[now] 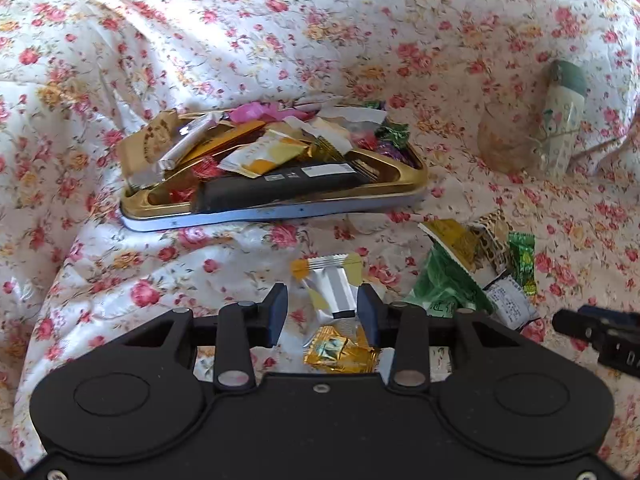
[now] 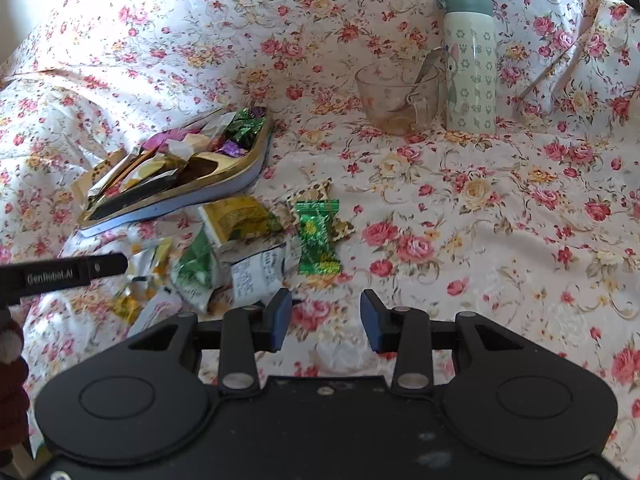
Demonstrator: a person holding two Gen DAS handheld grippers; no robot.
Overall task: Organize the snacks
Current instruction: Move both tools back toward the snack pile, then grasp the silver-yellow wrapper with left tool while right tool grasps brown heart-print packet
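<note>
A gold tray [image 1: 404, 170] with a white-blue rim holds several wrapped snacks; it also shows in the right wrist view [image 2: 240, 164]. My left gripper [image 1: 322, 312] is open, its fingers on either side of a silver and yellow packet [image 1: 332, 286], with a gold candy [image 1: 340, 354] below. Loose snacks lie to its right: a green packet [image 1: 440, 280], a yellow-green packet [image 1: 456, 242], a green candy [image 1: 522, 260]. My right gripper [image 2: 322, 316] is open and empty over bare cloth, to the right of the green candy [image 2: 316, 236] and the loose pile [image 2: 236, 240].
A floral cloth [image 2: 500, 220] covers the whole surface, with folds at the left. A glass cup [image 2: 396, 96] with a spoon and a green-lidded bottle [image 2: 470, 60] stand at the back right. The left gripper's side [image 2: 64, 274] shows at the left of the right wrist view.
</note>
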